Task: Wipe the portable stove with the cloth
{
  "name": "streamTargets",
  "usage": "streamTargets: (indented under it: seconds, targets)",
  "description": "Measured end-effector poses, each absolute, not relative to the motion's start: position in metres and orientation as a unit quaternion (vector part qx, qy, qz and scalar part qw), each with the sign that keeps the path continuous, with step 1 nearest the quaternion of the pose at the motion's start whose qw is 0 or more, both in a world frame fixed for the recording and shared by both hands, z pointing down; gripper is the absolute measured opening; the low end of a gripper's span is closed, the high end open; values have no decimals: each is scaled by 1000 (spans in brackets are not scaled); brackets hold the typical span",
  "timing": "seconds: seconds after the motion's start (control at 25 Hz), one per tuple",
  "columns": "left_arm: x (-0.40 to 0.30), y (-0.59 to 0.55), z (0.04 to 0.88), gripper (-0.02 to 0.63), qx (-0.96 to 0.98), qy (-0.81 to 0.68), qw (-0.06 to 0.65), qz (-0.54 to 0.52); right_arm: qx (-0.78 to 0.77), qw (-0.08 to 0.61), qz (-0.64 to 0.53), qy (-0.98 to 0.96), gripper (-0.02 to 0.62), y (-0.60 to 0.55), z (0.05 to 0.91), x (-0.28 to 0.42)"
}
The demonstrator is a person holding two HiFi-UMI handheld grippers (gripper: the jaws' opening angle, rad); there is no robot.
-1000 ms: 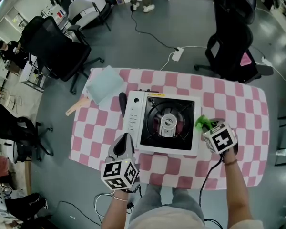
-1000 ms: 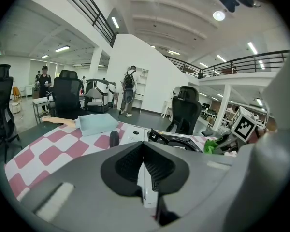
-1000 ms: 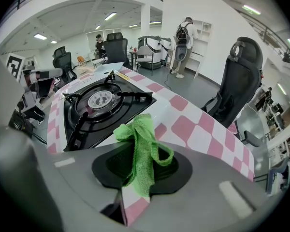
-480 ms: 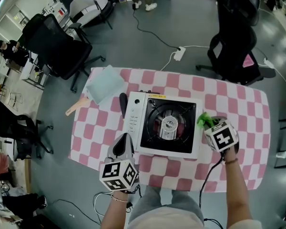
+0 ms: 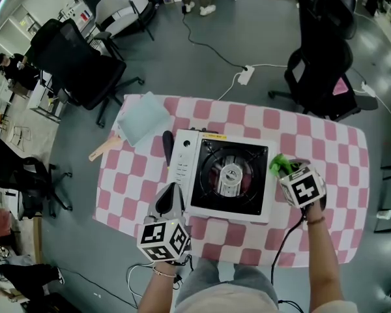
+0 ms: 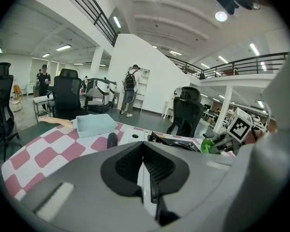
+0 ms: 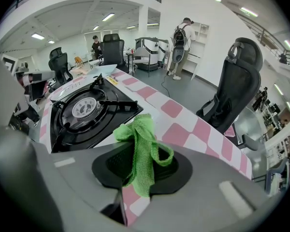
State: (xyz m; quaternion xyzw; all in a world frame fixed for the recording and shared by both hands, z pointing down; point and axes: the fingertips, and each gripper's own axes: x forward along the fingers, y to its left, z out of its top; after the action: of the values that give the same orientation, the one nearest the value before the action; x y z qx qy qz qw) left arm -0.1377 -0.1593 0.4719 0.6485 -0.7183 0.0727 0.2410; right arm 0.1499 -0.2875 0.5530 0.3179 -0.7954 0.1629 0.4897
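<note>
Starting on the left: the left gripper point(image 5: 171, 197) hangs over the near edge of the worktop point(image 5: 313, 142), just off the stove's front-left corner. Its jaws are closed together with nothing in them.

In the middle sits the portable stove point(image 5: 182, 165), black burner top with a white control strip down its left side.

On the right, the right gripper point(image 5: 287, 175) is clamped on the green cloth point(image 5: 278, 166). The cloth bunches up out of the jaws right beside the stove's right edge, and as far as I can tell it isn't touching the stove.

My read: cloth is in hand but the wiping itself isn't under way. Next move needs the cloth brought left and down onto the stove top, and I'd watch the pan supports since loose fabric could snag there. The free gripper could steady the stove.

As for writing, there's a yellow sticker point(image 5: 210, 135) on the stove's far edge and some marks on the control strip, all too small to read. No brand visible.
</note>
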Motion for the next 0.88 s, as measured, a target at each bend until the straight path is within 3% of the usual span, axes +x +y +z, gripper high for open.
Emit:
streamTargets:
  seconds: [0.88]
  targets:
    - [-143, -176, 478, 0, 636, -727, 249, 75, 319, 491, 150, -797, 91, -327, 554, 147]
